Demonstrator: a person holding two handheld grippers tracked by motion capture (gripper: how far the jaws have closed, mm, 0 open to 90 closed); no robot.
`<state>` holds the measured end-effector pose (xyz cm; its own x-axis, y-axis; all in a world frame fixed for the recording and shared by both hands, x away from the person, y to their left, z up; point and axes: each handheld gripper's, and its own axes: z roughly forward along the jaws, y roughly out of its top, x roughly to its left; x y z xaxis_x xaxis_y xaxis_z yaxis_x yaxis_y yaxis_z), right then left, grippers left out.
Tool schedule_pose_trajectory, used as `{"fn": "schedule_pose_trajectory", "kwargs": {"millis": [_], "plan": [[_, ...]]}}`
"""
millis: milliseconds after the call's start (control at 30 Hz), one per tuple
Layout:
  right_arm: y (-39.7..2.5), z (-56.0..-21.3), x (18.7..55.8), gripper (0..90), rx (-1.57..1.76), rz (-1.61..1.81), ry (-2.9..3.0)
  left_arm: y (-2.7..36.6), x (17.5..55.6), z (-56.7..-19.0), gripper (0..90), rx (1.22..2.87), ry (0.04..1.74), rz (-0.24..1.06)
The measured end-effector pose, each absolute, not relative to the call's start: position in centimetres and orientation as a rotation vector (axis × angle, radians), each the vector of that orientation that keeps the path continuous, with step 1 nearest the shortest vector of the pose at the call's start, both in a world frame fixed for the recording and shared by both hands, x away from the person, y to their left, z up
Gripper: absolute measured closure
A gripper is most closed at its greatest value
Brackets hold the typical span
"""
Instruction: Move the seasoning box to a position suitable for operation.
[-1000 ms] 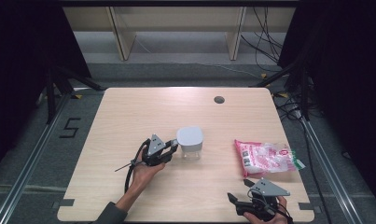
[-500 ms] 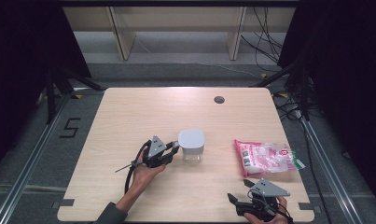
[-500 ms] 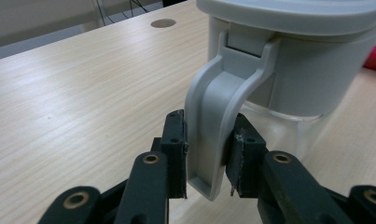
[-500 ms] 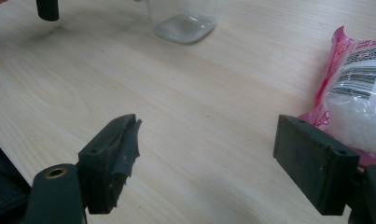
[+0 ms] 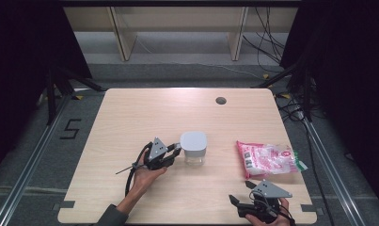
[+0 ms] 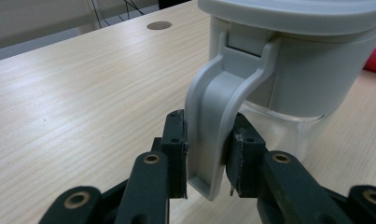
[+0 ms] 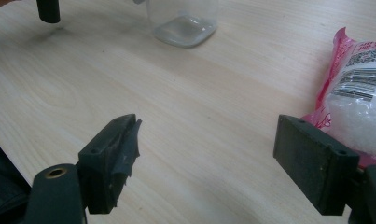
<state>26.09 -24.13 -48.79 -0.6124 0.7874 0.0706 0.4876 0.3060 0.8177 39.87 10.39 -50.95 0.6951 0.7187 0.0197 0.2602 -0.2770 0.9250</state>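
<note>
A clear square jar (image 5: 194, 157) with a grey lid (image 5: 193, 141) stands mid-table. Its grey lid clasp (image 6: 212, 126) hangs down the side, and my left gripper (image 5: 174, 153) is shut on that clasp, jaws pressed on both faces (image 6: 205, 154). The jar's glass base (image 7: 183, 23) looks empty. A pink and clear bag of white grains (image 5: 268, 158) lies to the right of the jar (image 7: 358, 88). My right gripper (image 5: 241, 203) rests open near the front right edge, nothing between its jaws (image 7: 209, 163), the bag just beside its right jaw.
A round dark grommet (image 5: 220, 100) sits near the table's far edge (image 6: 158, 25). Shelving legs and cables stand on the floor beyond the table. Bare wood lies on the left half and between jar and right gripper.
The left gripper and jar have shifted very slightly right. The right gripper has stayed put.
</note>
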Motion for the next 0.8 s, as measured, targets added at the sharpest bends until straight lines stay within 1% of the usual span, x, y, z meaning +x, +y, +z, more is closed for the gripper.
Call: {"fn": "schedule_pose_trajectory", "kwargs": {"millis": [533, 700, 800], "plan": [[-24.05, -48.78, 26.02, 22.9, 1.144, 1.207, 2.236, 10.23, 39.53, -51.05, 70.5, 1.846, 0.747, 0.546], [-24.03, -48.82, 26.06, 22.9, 1.124, 1.215, 2.25, 10.08, 39.29, -51.12, 70.5, 1.841, 0.738, 0.53], [-23.92, -48.74, 25.82, 22.9, 1.174, 1.211, 2.232, 10.2, 39.29, -51.04, 70.4, 1.852, 0.728, 0.532]]}}
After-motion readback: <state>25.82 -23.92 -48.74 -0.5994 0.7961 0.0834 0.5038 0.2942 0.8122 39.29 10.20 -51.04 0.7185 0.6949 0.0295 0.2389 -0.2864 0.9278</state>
